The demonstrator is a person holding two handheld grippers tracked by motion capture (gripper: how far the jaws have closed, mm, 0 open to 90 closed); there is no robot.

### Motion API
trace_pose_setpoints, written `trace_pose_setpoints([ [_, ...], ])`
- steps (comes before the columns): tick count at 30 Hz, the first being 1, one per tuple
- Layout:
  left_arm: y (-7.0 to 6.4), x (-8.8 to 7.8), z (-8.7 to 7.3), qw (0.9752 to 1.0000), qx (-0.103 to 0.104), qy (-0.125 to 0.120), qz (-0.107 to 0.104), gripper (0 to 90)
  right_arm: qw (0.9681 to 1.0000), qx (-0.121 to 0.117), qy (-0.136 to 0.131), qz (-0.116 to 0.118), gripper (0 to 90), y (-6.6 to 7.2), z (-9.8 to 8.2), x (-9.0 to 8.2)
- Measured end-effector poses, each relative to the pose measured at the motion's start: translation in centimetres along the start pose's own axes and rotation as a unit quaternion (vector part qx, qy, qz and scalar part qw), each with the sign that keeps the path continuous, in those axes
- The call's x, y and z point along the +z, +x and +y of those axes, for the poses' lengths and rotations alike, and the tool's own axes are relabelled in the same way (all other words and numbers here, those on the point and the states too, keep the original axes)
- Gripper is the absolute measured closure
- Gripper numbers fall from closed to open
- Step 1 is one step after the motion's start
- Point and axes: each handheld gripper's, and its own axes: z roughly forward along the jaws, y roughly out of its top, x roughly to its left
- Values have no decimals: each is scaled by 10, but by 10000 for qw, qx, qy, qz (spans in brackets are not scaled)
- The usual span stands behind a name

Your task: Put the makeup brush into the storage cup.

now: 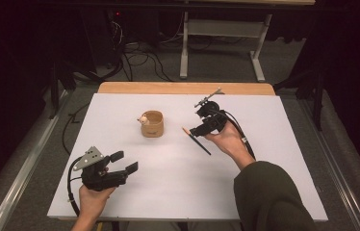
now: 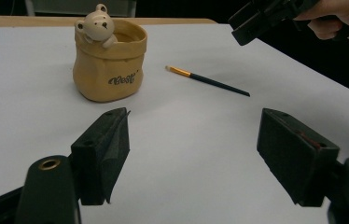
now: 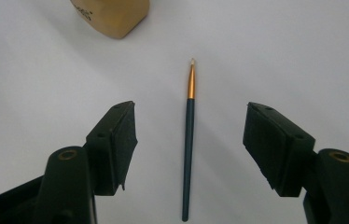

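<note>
Paintbrush (image 3: pixel 189 140): one, dark handle, orange ferrule, flat on white bench (image 1: pixel 168 178), lying between jaws of right hand-held gripper (image 3: pixel 191 140), touching neither; jaws apart.
Pot (image 2: pixel 108 63): one, tan, sack-shaped, small bear figure (image 2: pixel 96 25) on rim; contents not visible; beyond and left of right hand-held gripper.
Left hand-held gripper (image 2: pixel 193 149): jaws apart, nothing between, well apart from pot and paintbrush.
Hand-held grippers: two.

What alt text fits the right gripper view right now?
A thin brush lies flat on the white table, centred between the open right gripper jaws, untouched. A tan pot sits at the top left.
</note>
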Motion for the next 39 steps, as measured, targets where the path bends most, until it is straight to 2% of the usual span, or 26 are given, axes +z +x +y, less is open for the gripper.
trace_pose_setpoints([
  [17, 0, 0, 0, 10000, -7, 9, 3, 257, 9985, -22, 546, 20, 510, -4, 3, 10],
  [21, 0, 0, 0, 10000, -9, 5, 8, 257, 9974, 130, 707, 12, 534, -4, 3, 13],
  [23, 0, 0, 0, 10000, -6, 6, 6, 257, 9972, -10, 741, -1, 540, -5, 3, 15],
  [28, 0, 0, 0, 10000, -4, 15, -2, 257, 9961, 20, 880, 8, 555, -6, 3, 21],
  [29, 0, 0, 0, 10000, -4, 17, 3, 256, 9954, 112, 948, 3, 556, -5, 3, 21],
  [30, 1, 0, 0, 10000, -6, 16, 3, 256, 9958, -14, 919, 27, 561, -7, 3, 23],
  [31, 1, 0, 0, 10000, -6, 13, 6, 257, 9954, 51, 958, 32, 569, -7, 3, 24],
  [34, 0, 0, 0, 10000, -9, 5, 6, 256, 9948, -23, 1022, 38, 579, -8, 3, 28],
  [38, 0, 0, 0, 10000, -7, 19, -7, 256, 9935, -7, 1133, 60, 594, -8, 3, 33],
  [39, 0, 0, 0, 10000, -4, 19, -4, 257, 9925, 141, 1216, 46, 598, -6, 3, 34],
])
